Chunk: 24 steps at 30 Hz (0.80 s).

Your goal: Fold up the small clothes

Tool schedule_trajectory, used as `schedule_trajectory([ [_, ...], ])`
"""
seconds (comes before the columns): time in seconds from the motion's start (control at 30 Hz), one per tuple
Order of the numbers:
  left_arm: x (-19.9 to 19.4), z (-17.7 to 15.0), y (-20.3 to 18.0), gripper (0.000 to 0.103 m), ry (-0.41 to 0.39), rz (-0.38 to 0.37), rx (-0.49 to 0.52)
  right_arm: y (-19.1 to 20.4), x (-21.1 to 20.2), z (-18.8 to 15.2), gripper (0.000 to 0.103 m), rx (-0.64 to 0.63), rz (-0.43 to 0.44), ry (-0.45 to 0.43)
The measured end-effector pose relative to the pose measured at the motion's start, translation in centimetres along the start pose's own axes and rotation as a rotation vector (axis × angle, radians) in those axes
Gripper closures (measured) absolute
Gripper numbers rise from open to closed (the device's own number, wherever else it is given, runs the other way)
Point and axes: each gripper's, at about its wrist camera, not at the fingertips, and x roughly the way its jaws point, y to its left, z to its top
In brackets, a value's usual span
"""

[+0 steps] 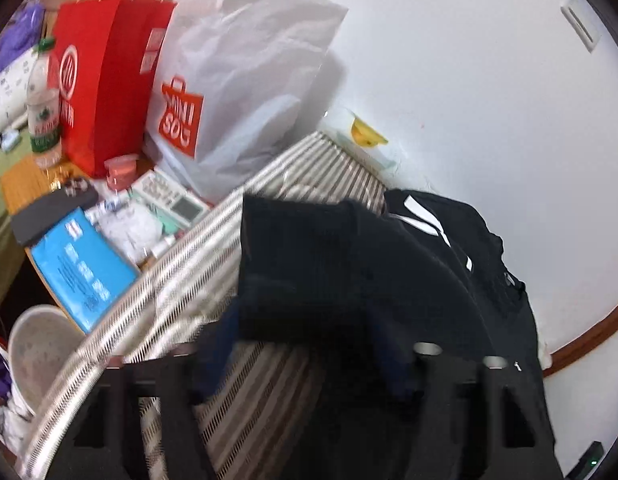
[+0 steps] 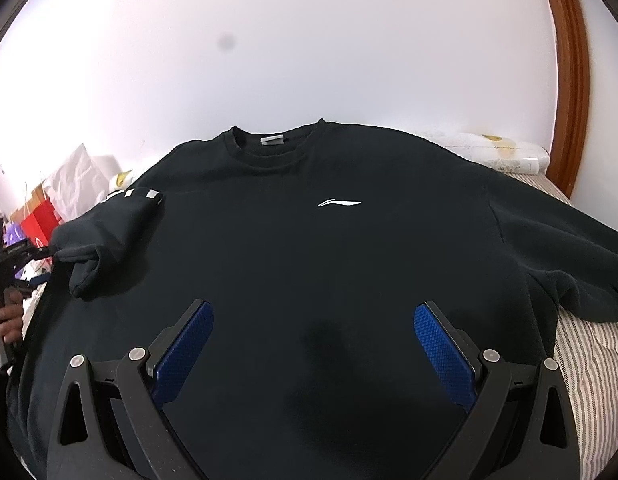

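1. A black sweatshirt point(image 2: 309, 248) lies spread front-up on a bed with a brown-and-white striped cover point(image 2: 589, 360). It has a ribbed round collar, a pale neck label and a small white swoosh logo on the chest.
2. The cloth is thick, matte and soft, with shallow creases at the shoulder seams.
3. One sleeve point(image 2: 105, 232) is lifted and folded in over the body; its cuff end carries white bars.
4. The left gripper point(image 2: 49, 254) is pinched tight on that sleeve's cuff, with a hand point(image 2: 9, 320) on its handle.
5. The right gripper point(image 2: 313, 344) hovers over the lower front, its blue, diamond-textured pads point(image 2: 443, 356) spread wide with nothing between them.
6. Beside the bed stand a glossy red paper bag point(image 1: 97, 92) and a crinkled white plastic bag point(image 1: 237, 92).
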Motion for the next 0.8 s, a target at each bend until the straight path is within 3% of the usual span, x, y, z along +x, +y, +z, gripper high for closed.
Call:
schedule_trajectory([
  [0.03,-0.2,0.3,-0.3,0.077,-0.01,-0.003,0.007,0.0,-0.1,0.0,0.003,0.001,0.001,-0.004],
  [0.1,-0.7,0.9,-1.7,0.1,-0.02,-0.062,0.036,-0.1,-0.2,0.1,0.003,0.005,0.002,-0.01],
  [0.33,-2.7,0.5,-10.8,0.101,-0.049,-0.192,0.211,-0.4,-0.9,0.3,0.003,0.018,-0.002,-0.034],
  [0.53,-2.2,-2.0,-15.7,0.101,-0.025,-0.16,0.305,-0.8,-1.2,0.5,0.003,0.043,0.007,-0.038],
  [0.6,-1.5,-3.2,-15.9,0.094,0.012,-0.136,0.304,-1.0,-1.3,0.5,0.003,0.051,0.007,-0.038],
  [0.67,-1.0,-4.0,-15.1,0.078,0.044,-0.121,0.27,-1.1,-1.2,0.6,0.003,0.058,0.007,-0.034],
  [0.73,-0.7,-5.0,-13.7,0.048,0.058,-0.116,0.211,-1.2,-1.2,0.6,0.003,0.063,0.009,-0.032],
  [0.8,-0.9,-5.7,-12.1,0.043,0.048,-0.106,0.164,-1.2,-1.2,0.6,0.003,0.064,0.009,-0.03],
])
